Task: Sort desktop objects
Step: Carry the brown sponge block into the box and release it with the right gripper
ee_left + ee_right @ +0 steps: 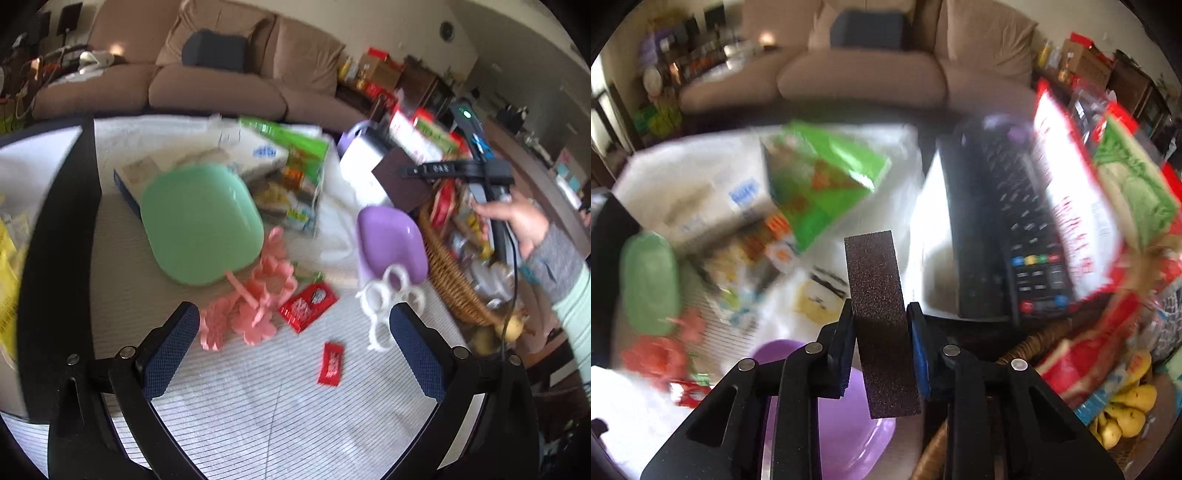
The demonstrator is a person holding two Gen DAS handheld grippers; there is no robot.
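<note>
Between your right gripper's [881,325] jaws the dark block [877,291] is clamped, long axis pointing away from you, above the purple bowl [842,435] beside the wicker basket [448,273]. Your left gripper [295,332] hangs spread and empty, nearer the red candy wrapper [331,364].

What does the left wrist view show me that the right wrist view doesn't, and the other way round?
Only the left wrist view shows the open left tool, the two red candy wrappers, the white ring piece and the person's hand holding the right tool.

Only the right wrist view shows the right tool shut on the dark speckled block, the black remote and the bananas.

Both show the purple bowl, green plate, pink flower cutters, wicker basket and sofa.
</note>
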